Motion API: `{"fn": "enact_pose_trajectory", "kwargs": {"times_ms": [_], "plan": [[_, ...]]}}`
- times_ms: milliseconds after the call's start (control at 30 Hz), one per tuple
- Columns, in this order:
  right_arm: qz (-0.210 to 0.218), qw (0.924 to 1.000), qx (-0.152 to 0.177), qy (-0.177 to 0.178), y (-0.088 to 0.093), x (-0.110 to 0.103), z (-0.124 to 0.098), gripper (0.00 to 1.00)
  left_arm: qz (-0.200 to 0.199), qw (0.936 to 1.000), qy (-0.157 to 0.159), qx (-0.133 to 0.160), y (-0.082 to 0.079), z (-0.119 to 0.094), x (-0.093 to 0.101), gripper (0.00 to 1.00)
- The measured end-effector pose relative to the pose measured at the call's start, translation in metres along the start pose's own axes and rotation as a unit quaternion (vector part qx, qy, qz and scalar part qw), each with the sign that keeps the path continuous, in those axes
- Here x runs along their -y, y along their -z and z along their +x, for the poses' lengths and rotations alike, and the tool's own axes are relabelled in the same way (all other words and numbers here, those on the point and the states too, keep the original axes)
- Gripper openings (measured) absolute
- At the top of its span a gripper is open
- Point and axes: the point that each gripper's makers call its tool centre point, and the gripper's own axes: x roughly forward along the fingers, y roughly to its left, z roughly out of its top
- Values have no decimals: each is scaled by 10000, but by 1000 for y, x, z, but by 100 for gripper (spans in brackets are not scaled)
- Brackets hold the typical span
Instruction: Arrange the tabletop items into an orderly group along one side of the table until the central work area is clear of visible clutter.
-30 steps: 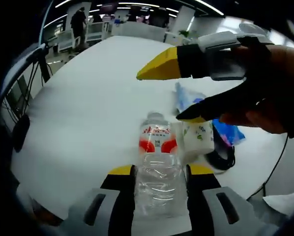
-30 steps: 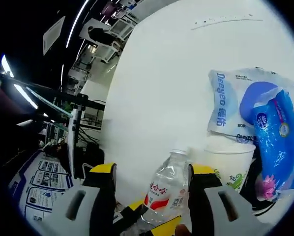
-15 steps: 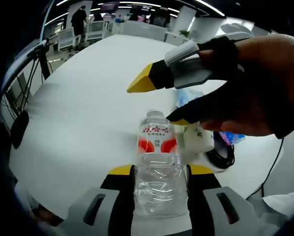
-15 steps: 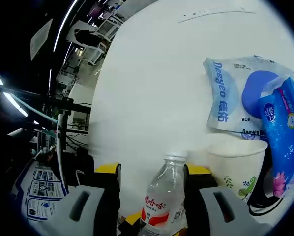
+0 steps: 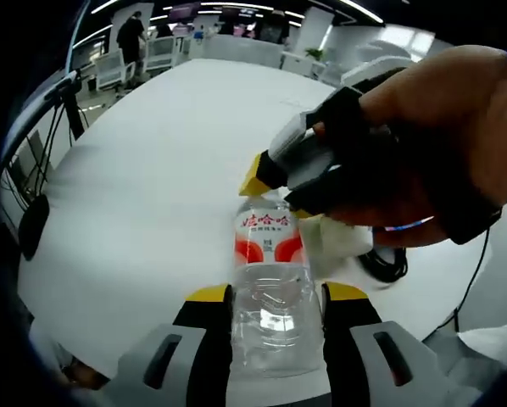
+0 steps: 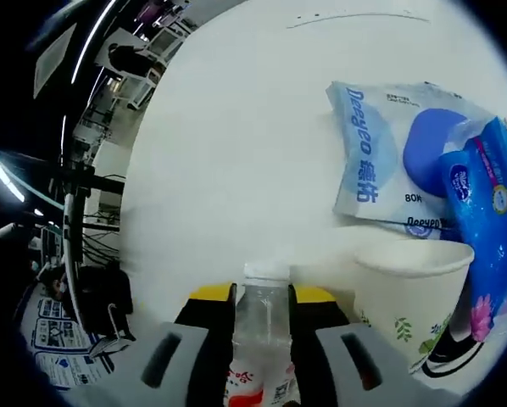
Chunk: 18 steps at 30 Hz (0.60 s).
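On the white table [image 5: 143, 178] the clear plastic water bottle with a red label [image 5: 270, 288] has its body clamped between the left gripper [image 5: 275, 297] jaws. Near its cap, the right gripper [image 6: 262, 298] pinches the neck, beside a white paper cup [image 6: 415, 297] and blue tissue packs [image 6: 406, 161]

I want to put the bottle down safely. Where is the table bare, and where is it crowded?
The table is bare beyond the bottle, left of the wipes pack, out to the far edge. It is crowded on the right: paper cup, wipes pack, blue tissue pack and a black cable lie close together.
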Motion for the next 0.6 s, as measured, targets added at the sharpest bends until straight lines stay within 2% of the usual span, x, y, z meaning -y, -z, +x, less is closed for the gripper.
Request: {"fn": "enact_pose_trajectory", "kwargs": {"times_ms": [300,600], "plan": [[-124,9998,123,-58,-1,1,-9,18,103,9999,57,-122,6,6,4,36],[-425,9944,874,-422,-22,-10,-37,17,416,9991,117,36,-6,4,15,36]]}}
